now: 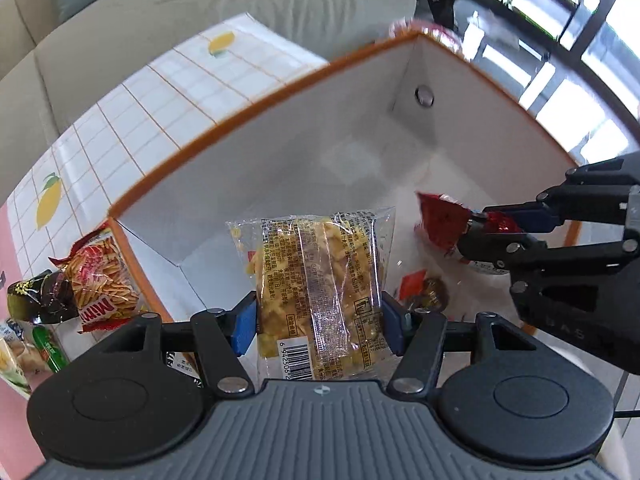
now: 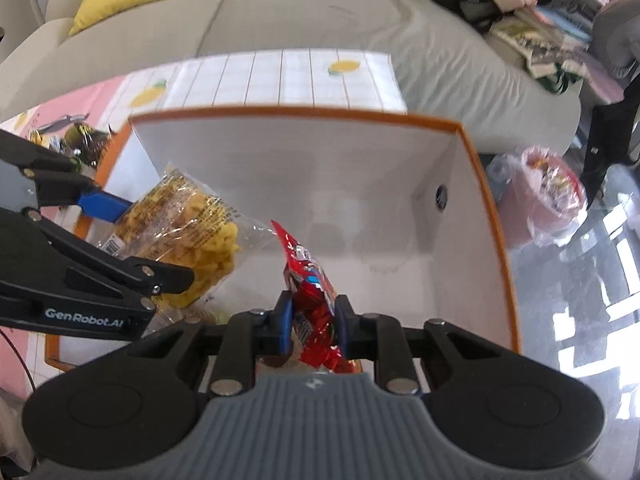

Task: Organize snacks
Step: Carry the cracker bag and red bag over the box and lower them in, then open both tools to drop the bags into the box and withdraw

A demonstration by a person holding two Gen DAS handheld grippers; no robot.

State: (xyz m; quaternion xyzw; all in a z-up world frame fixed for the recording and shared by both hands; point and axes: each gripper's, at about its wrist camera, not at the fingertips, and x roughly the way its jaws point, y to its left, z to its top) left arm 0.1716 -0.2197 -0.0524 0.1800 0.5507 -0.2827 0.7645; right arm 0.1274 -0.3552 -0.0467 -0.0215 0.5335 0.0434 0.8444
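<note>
Over the open white bin (image 1: 304, 128) with its orange rim, both grippers hang side by side, each loaded and pointing down into it. Left gripper (image 1: 318, 322) is clamped across the width of a clear packet of yellow snacks (image 1: 320, 280), whose long axis runs forward along the fingers. Right gripper (image 2: 312, 326) pinches the smaller red packet (image 2: 308, 276) just beside it, deeper in and probably first to drop.
</note>
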